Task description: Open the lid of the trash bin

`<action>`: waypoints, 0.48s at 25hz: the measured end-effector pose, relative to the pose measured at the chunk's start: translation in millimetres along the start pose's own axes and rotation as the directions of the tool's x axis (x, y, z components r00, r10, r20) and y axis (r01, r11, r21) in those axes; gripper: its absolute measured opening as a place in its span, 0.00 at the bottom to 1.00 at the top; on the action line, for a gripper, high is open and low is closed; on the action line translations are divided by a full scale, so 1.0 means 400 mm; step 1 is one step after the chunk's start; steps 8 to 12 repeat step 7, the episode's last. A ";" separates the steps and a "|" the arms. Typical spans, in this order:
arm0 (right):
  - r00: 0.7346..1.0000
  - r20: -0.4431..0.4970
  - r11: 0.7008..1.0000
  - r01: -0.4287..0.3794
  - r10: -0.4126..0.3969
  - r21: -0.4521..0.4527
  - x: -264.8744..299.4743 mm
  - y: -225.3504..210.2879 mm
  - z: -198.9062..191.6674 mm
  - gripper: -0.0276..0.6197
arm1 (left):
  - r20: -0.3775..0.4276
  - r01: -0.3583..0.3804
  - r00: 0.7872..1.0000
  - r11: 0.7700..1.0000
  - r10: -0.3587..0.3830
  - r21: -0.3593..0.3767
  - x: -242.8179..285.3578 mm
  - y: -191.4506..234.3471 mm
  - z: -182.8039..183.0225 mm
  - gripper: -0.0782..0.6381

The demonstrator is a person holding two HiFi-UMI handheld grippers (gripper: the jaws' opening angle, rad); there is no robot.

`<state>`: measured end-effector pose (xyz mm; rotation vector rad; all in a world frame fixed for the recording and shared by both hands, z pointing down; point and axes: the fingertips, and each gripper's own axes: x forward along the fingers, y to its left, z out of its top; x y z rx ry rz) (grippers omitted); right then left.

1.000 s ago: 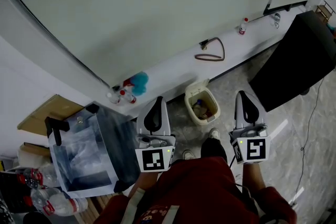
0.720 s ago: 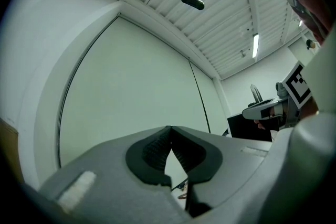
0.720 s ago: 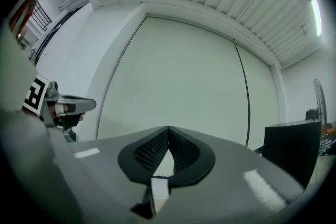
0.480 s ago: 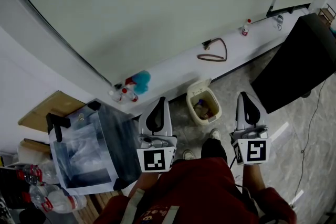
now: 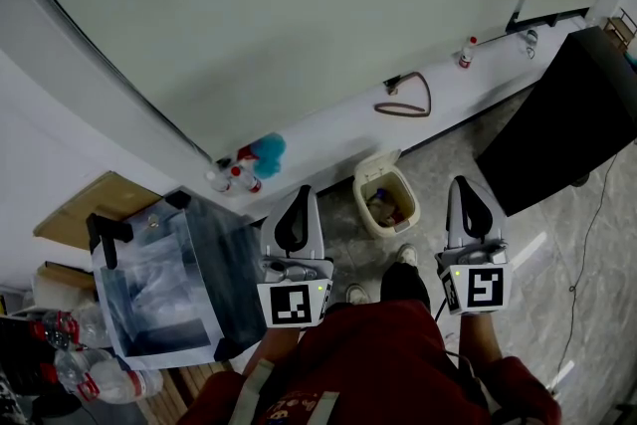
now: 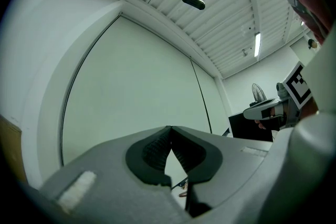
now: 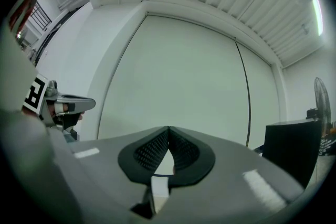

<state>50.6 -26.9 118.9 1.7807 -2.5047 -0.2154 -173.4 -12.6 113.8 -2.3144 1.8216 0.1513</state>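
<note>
A small cream trash bin [image 5: 384,198] stands on the grey floor by the white ledge, between and beyond my two grippers. Its top is uncovered, rubbish shows inside, and the lid [image 5: 375,162] stands up at its far side. My left gripper [image 5: 304,190] is held out level to the bin's left, jaws shut on nothing. My right gripper [image 5: 460,181] is to the bin's right, also shut and empty. Both hang well above the floor, apart from the bin. In the left gripper view the left gripper [image 6: 170,127] faces a white wall; in the right gripper view the right gripper [image 7: 168,127] does too.
A clear plastic box [image 5: 169,284] with black clips sits at the left. Spray bottles [image 5: 239,180] and a blue duster [image 5: 267,154] stand by the ledge, where a brown cord loop [image 5: 403,101] lies. A black cabinet [image 5: 557,114] fills the right. Plastic bottles [image 5: 90,378] lie at bottom left.
The head view has shifted a little, so the scene sits slightly further right. Both grippers have kept still and stayed shut.
</note>
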 end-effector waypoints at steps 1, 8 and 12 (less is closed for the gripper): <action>1.000 0.007 1.000 -0.001 0.001 0.002 0.001 0.001 0.001 0.04 | -0.002 0.000 1.000 1.000 0.000 -0.002 0.000 0.000 -0.002 0.12; 1.000 -0.012 1.000 -0.012 0.012 -0.019 0.010 0.008 -0.009 0.04 | -0.004 0.002 1.000 1.000 -0.002 -0.004 0.005 0.002 -0.008 0.12; 1.000 -0.012 1.000 -0.012 0.012 -0.019 0.010 0.008 -0.009 0.04 | -0.004 0.002 1.000 1.000 -0.002 -0.004 0.005 0.002 -0.008 0.12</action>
